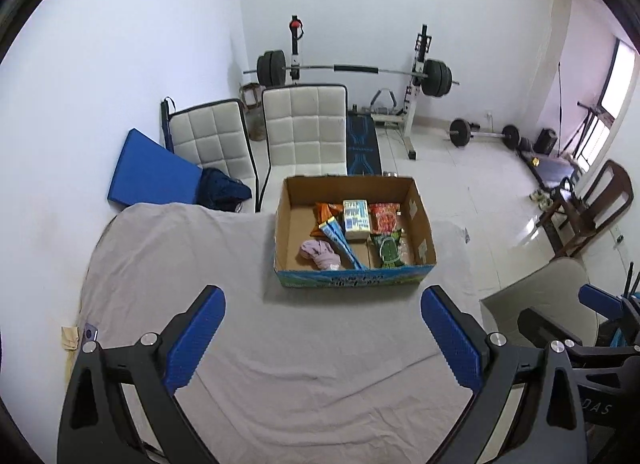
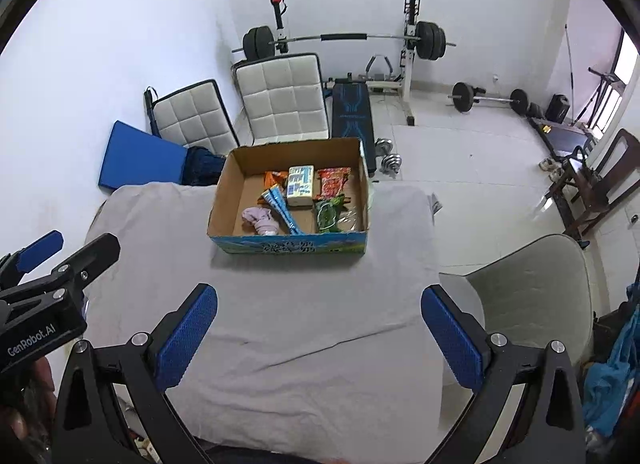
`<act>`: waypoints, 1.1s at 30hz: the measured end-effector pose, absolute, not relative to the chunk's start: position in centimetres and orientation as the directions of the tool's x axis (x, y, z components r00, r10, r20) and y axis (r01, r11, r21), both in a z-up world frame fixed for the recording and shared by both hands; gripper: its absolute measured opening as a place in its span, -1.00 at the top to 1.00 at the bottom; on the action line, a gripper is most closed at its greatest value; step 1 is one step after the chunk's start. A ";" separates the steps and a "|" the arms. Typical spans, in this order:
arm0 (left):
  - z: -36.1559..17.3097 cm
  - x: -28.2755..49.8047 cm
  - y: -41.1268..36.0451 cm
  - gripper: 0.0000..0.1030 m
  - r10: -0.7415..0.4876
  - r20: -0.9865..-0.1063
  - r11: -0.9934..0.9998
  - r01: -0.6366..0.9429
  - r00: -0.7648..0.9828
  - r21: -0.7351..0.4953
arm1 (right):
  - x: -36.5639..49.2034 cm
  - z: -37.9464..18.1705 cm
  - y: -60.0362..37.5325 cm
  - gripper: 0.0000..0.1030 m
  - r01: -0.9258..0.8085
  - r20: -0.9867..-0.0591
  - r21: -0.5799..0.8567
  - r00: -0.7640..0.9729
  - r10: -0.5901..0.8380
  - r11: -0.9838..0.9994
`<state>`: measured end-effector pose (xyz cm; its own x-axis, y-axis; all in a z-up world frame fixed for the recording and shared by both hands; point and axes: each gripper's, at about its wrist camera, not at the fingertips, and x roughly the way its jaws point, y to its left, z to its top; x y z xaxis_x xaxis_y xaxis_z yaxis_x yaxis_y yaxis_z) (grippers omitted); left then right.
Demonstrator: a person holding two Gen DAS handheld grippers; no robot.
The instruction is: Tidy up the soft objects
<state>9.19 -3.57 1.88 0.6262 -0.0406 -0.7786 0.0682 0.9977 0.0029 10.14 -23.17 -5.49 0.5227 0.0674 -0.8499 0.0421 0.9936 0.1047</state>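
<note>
both the left gripper [image 1: 322, 340] and right gripper [image 2: 319, 338] gape empty; the limp lilac cloth bundle [image 1: 320, 254] in the open cardboard box [image 1: 422, 219] looks light, best pinched mid-bunch.

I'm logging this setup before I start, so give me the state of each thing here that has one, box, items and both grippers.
cardboard box: open-topped, upright on the cloth-covered table.
pink cloth: bunched up inside the box, near its front wall.
snack packets: lying flat inside the box.
left gripper: jaws wide open, holding nothing.
right gripper: jaws wide open, holding nothing.
</note>
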 end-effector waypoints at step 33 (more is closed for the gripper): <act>0.4 12.7 -3.3 -0.96 0.048 -0.744 0.998 0.006 0.666 0.070 | 15.6 -4.6 -24.5 -1.00 0.094 -0.791 0.025 0.611 -0.037 0.995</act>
